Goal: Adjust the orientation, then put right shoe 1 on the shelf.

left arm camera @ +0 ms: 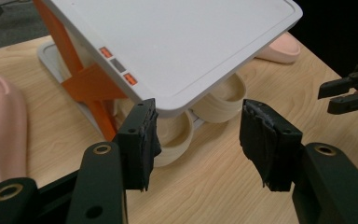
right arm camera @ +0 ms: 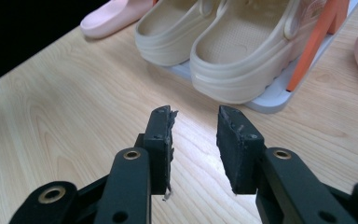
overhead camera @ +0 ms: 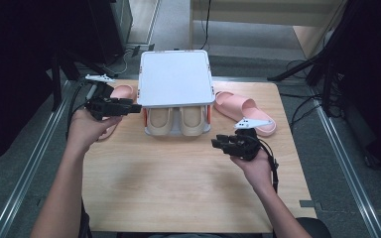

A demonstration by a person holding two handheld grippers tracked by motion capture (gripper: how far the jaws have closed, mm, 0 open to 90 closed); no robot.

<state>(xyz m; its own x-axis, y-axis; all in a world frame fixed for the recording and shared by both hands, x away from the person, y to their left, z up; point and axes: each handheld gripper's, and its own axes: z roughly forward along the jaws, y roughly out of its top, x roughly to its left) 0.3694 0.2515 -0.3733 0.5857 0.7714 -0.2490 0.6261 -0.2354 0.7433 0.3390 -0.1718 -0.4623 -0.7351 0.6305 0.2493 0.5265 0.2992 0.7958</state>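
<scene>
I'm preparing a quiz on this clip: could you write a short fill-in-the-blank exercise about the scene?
1. The pair of beige clogs sits on the ____ shelf of the white rack with orange braces.
2. Two ____ slides lie on the wooden table, one each side of the rack.
3. The left gripper and right gripper both hold ____.

Missing words: lower; pink; nothing
</scene>
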